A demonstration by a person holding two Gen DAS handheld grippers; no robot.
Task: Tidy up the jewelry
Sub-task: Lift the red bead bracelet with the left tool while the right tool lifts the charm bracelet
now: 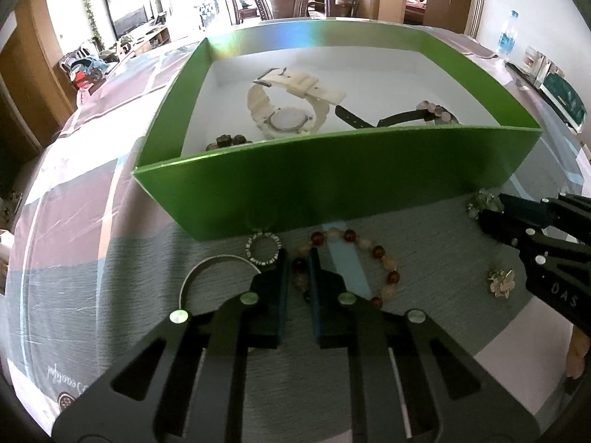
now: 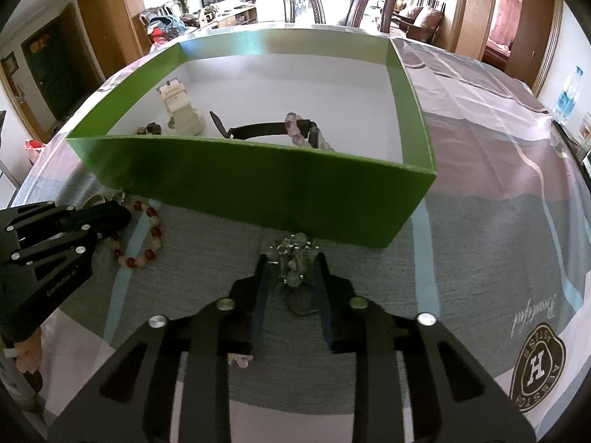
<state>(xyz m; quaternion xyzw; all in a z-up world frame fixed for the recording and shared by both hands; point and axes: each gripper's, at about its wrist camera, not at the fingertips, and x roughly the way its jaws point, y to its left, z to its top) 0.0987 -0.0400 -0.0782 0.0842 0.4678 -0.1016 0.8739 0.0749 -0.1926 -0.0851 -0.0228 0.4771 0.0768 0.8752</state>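
Left gripper, jaws pinched on the red-and-cream beaded bracelet at lower centre, sits just below the green cardboard box; right gripper stands apart around the pale green bead cluster.

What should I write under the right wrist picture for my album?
Right gripper straddles a pale green beaded trinket on the tablecloth beside the green cardboard box.

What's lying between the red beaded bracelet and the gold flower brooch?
Only bare grey tablecloth between the beaded bracelet and the brooch, seen in the left wrist view.
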